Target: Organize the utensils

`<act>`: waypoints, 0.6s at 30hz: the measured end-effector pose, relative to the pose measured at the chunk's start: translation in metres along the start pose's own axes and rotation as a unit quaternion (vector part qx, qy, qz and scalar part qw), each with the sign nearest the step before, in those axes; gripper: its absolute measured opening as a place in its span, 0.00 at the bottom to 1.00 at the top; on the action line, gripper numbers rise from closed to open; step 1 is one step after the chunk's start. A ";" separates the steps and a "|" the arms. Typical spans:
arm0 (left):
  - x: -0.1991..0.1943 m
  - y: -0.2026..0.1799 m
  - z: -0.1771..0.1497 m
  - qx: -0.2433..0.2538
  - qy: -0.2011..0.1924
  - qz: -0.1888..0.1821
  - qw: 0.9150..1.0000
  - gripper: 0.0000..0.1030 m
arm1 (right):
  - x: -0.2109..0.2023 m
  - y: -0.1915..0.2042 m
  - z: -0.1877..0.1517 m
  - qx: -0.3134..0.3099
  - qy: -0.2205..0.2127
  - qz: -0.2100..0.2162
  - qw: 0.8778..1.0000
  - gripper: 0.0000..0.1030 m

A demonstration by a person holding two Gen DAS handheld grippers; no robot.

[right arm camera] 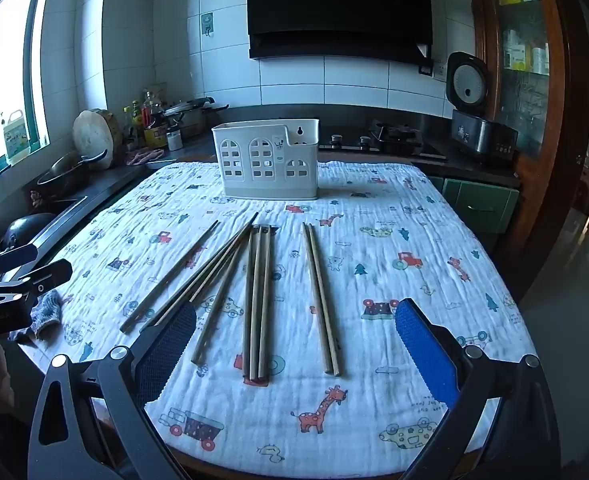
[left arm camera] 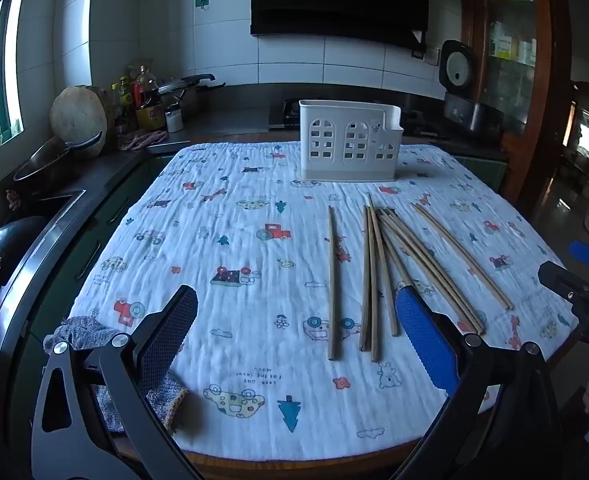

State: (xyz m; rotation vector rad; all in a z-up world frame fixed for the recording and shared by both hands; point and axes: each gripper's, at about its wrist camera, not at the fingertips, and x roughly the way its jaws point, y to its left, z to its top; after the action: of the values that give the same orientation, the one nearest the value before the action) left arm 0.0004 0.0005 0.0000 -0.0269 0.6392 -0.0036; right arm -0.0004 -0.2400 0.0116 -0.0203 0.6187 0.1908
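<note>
Both the left tongs (left arm camera: 296,344) and the right tongs (right arm camera: 296,348) are held spread wide with nothing between them, above the cloth-covered worktop (right arm camera: 414,240). The chopsticks (right arm camera: 256,300) lie loose ahead, toward twelve o'clock, short of the white holder (right arm camera: 266,160). They are judged light, stiff and slippery; a pinch near mid-length is advised.

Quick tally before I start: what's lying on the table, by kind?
Chopsticks: 9 (the crossed bunch may hide one)
White utensil holder: 1
Printed tablecloth: 1
Grey knitted cloth: 1
Total: 12
</note>
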 end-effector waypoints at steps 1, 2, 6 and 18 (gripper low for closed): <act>0.000 0.000 0.000 0.000 -0.002 0.002 1.000 0.95 | 0.000 0.000 0.001 0.000 0.001 0.002 1.000 0.94; 0.000 0.000 0.000 0.000 -0.002 -0.001 1.000 0.95 | -0.001 -0.001 0.001 0.000 0.001 0.001 1.000 0.94; 0.001 0.001 0.001 -0.002 -0.002 -0.001 1.000 0.95 | 0.000 0.003 -0.001 -0.005 0.001 0.001 1.000 0.94; -0.005 -0.003 -0.002 0.004 -0.008 0.002 1.000 0.95 | -0.001 0.005 0.000 -0.005 -0.001 0.001 1.000 0.94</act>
State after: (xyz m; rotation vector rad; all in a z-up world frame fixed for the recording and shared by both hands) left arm -0.0045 -0.0020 0.0017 -0.0185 0.6230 -0.0014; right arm -0.0021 -0.2350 0.0125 -0.0289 0.6155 0.1961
